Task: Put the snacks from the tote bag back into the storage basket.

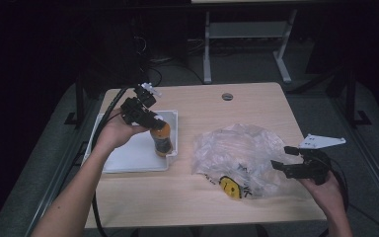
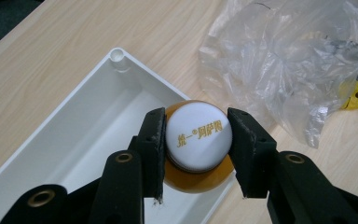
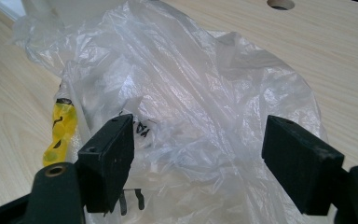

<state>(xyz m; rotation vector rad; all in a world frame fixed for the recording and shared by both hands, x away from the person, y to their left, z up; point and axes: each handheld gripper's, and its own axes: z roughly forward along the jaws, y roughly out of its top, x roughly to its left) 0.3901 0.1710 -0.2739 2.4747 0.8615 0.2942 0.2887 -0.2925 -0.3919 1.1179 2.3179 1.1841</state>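
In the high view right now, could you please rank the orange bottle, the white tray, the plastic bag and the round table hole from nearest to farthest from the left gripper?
1. Orange bottle: clamped at its cap in the left gripper.
2. White tray: directly beneath the bottle, at the table's left.
3. Plastic bag: to the right, mid-table.
4. Round table hole: near the far edge; close to the bag's near edge in distance, so these two are hard to separate.
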